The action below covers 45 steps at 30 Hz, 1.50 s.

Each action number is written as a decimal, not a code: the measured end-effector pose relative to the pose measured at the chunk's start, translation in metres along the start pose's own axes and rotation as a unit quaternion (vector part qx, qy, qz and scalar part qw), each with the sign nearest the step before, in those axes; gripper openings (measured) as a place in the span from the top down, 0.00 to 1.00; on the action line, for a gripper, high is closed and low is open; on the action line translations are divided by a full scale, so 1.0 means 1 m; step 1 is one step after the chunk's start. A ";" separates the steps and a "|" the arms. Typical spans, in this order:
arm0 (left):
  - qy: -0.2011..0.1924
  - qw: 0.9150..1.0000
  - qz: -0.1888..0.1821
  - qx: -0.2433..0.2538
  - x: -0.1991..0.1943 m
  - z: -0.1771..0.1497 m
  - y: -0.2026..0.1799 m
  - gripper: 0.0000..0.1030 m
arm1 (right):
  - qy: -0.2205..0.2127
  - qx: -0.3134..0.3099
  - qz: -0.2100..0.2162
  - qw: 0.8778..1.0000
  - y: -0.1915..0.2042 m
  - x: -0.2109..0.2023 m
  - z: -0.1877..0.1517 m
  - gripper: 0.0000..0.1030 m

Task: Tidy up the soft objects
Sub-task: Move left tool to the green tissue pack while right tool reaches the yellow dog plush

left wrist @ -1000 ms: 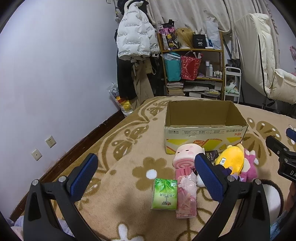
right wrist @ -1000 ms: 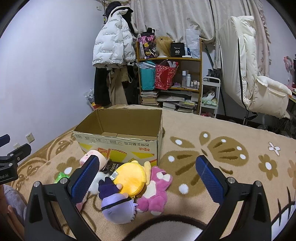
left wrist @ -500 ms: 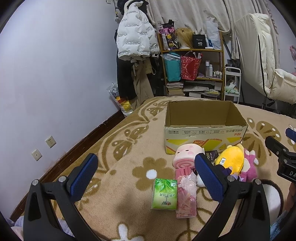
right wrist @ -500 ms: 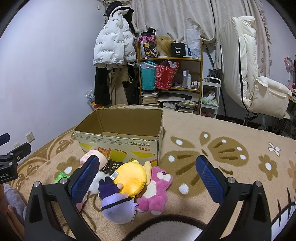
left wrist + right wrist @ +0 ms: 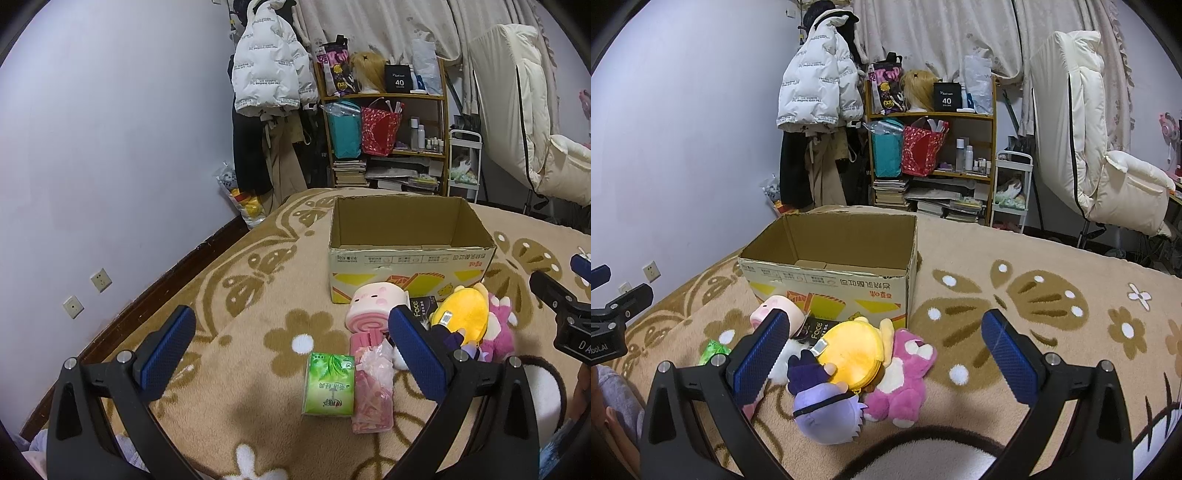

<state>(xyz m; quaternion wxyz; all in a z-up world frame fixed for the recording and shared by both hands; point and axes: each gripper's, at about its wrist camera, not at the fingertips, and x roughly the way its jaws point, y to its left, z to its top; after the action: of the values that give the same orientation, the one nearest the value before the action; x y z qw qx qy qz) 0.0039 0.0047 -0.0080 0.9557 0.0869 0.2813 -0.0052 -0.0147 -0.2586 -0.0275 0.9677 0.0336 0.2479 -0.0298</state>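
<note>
Currently both claws idle above the rug, jaws spread wide, nothing between the pads. Left gripper [image 5: 291,350]: green tissue pack [image 5: 328,384] lies flat just ahead of it, between the fingers in view, with a pink plastic packet [image 5: 373,391] touching its right edge. Further ahead and right, a pink roll plush [image 5: 375,306] sits partly behind the right pad, leaning near the front of the box [image 5: 410,254]. Box is open-topped, upright, well ahead of the claw; looks empty from this angle. Yellow plush [image 5: 461,314] and pink plush [image 5: 498,328] sit right of the right finger, touching each other. Right gripper [image 5: 886,354]: toy pile is directly ahead between the fingers, biased toward the left pad. Purple plush [image 5: 823,406] is nearest, yellow plush [image 5: 849,354] rests on top of it, pink plush [image 5: 901,376] lies against both on the right. Black "Face" pack [image 5: 814,328] and the roll plush [image 5: 775,310] are beyond the left pad, tucked against the box [image 5: 831,280] front. Tissue pack corner [image 5: 713,350] shows left of that pad. Rug [image 5: 1052,295] ahead-right of the claw; shelf [image 5: 931,155] and hanging coat [image 5: 816,92] far behind the box.
</note>
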 end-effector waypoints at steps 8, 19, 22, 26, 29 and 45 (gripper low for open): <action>0.047 0.999 -0.013 0.004 0.018 -0.003 -0.003 0.00 | 0.007 0.000 -0.008 1.000 0.002 0.003 -0.006 0.00; 0.108 0.994 -0.012 0.008 0.052 -0.003 -0.001 0.00 | 0.048 0.020 -0.010 0.999 -0.006 0.023 -0.012 0.00; 0.128 0.992 -0.013 0.000 0.063 -0.002 0.001 0.00 | 0.049 0.027 -0.008 0.998 -0.007 0.026 -0.007 0.00; 0.155 0.988 -0.013 -0.005 0.080 -0.002 0.002 0.00 | 0.057 0.022 -0.008 0.998 -0.007 0.032 -0.002 0.00; 0.174 0.985 -0.017 -0.006 0.091 -0.005 0.001 0.00 | 0.064 0.025 -0.001 0.998 -0.010 0.041 0.001 0.00; 0.250 0.968 -0.020 -0.006 0.133 -0.022 -0.004 0.00 | 0.140 0.079 0.032 0.986 -0.031 0.108 -0.003 0.00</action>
<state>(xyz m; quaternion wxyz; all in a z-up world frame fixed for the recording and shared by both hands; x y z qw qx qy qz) 0.1043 0.0092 -0.0984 0.8551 0.0739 0.5131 -0.0010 0.0764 -0.2941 -0.0837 0.9181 0.1220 0.3769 -0.0132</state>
